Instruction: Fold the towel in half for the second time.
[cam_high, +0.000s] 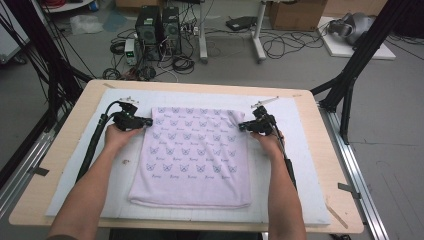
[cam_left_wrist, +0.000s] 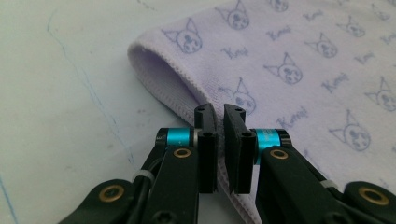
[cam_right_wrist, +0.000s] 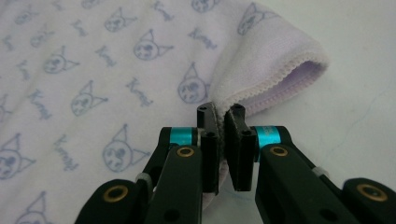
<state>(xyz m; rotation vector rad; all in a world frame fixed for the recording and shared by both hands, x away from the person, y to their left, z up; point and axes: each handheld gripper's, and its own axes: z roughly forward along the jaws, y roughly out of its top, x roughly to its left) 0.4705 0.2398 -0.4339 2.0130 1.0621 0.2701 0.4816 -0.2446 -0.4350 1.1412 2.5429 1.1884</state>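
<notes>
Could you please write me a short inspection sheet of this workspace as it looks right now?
Surface: wooden table with a white mat on it.
Job's things: lilac towel printed with cat faces, lying flat on the mat.
Clutter: nothing seen on the mat.
Grippers: left gripper shut on the towel's far left edge; right gripper shut on its far right edge.
Cables: one black cable trails from the left gripper; loose cables on the floor.
Surroundings: computer towers, cardboard box, black frame struts.
</notes>
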